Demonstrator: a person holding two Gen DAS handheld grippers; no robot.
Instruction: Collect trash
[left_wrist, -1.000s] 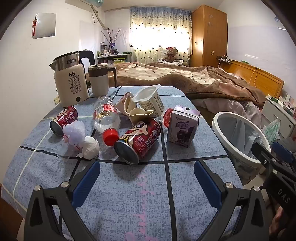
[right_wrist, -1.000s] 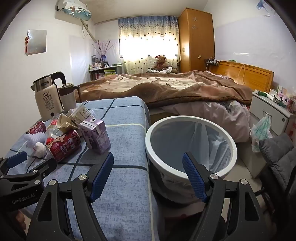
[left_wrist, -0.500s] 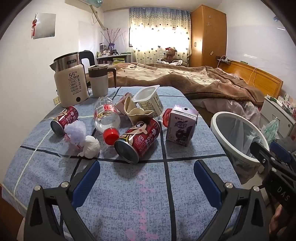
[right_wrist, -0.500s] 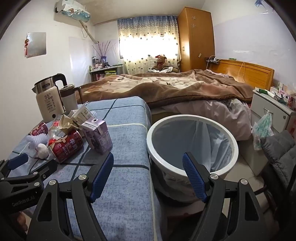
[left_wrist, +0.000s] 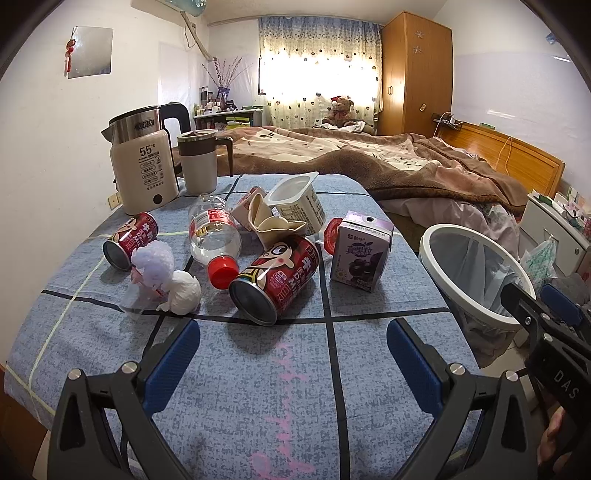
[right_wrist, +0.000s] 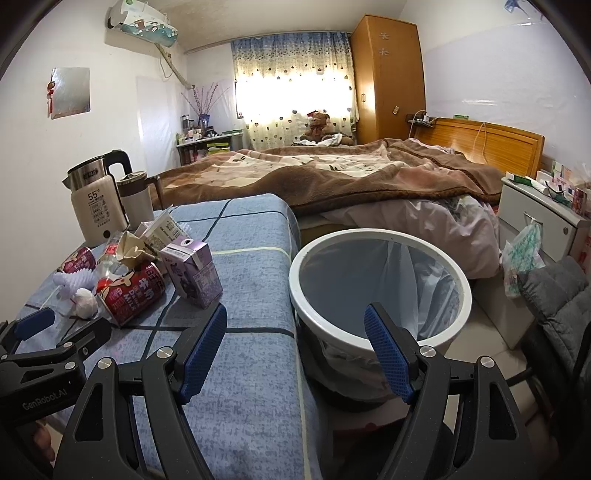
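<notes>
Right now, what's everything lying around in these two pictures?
milk cans: two, red, lying on table
water bottle: one, clear, red cap, lying
juice carton: one, purple, upright
yogurt cup: one, white, tipped
crumpled paper cup: one, beige
tissue wads: white and lilac
kettle: one, cream
mug: one, grey-brown
trash bin: one, white, beside table
table: blue cloth
left gripper: open
right gripper: open

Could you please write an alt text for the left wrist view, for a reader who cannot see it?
The open left claw hovers, holding nothing, over a blue checked tablecloth with trash ahead: two red milk cans, a water bottle, a purple juice carton and a yogurt cup. A white lined bin stands to the right.
</notes>
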